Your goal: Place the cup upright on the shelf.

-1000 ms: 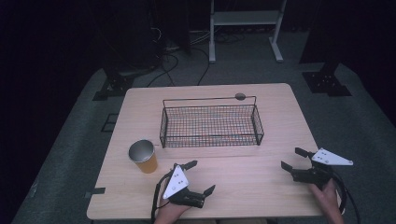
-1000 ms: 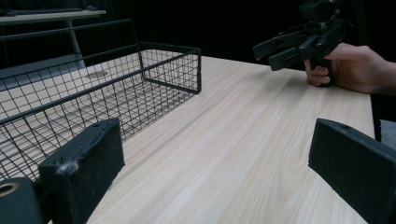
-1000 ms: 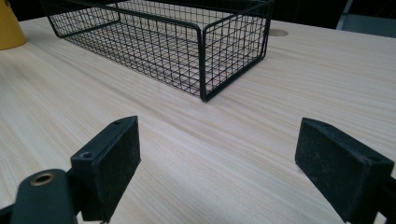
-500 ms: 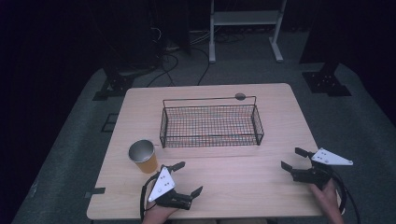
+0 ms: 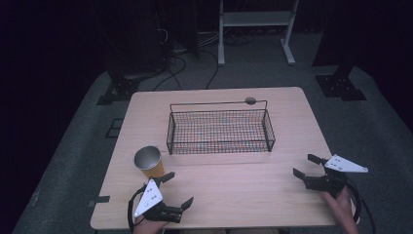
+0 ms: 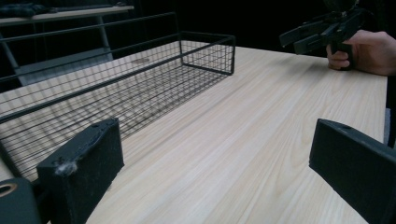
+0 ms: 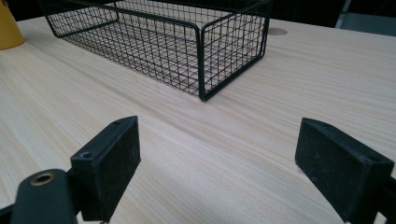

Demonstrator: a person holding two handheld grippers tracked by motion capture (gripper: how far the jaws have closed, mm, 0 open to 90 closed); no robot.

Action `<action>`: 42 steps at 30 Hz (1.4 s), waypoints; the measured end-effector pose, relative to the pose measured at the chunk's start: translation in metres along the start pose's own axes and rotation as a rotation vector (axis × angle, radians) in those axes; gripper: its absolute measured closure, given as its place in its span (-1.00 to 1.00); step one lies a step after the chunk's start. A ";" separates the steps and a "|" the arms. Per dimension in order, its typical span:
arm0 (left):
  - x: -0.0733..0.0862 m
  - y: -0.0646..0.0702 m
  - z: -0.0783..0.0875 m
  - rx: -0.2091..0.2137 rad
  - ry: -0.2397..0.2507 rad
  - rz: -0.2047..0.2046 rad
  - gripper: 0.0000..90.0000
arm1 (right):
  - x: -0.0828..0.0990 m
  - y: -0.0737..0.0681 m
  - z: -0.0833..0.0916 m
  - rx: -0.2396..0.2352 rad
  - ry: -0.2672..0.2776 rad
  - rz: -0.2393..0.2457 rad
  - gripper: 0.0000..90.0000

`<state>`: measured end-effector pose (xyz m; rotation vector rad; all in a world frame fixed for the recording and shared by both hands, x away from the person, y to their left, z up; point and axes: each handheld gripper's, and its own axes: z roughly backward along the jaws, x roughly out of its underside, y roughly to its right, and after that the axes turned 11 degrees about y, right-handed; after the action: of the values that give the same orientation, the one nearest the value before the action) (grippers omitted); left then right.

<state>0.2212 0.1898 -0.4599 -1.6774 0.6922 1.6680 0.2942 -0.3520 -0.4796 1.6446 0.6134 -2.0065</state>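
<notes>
Landmark: the wire basket (image 5: 220,127), empty, at the middle of the wooden table (image 5: 243,180).

Paper cup (image 5: 148,162): orange outside, silvery inside, upright, off the basket's near-left corner, near it but apart. In the right gripper view a yellow-orange sliver (image 7: 8,30) sits left of the basket.

Left gripper (image 5: 177,189): nearer the person than the basket, just on the near side of the cup, not touching it. Jaws spread wide, nothing between them; the left gripper view looks along the basket's front wall (image 6: 116,98).

Right gripper (image 5: 307,167): off the basket's near-right corner, well apart from it. Jaws spread, empty, pointed toward the basket (image 7: 187,42).

Judgement: the approach step, with the cup the likely target. Next move calls for swinging the left gripper toward the cup so its wall falls between the jaws, then a gentle close; paper crushes easily.

No brand, label or writing readable on cup, basket or grippers.
</notes>
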 end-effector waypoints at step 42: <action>0.012 -0.061 0.068 -0.261 0.059 0.006 -1.00 | 0.000 0.000 0.000 0.000 -0.002 -0.005 -0.71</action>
<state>0.2249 0.2822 -0.4642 -1.9132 0.5240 1.7810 0.2945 -0.3520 -0.4796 1.6423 0.6166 -2.0114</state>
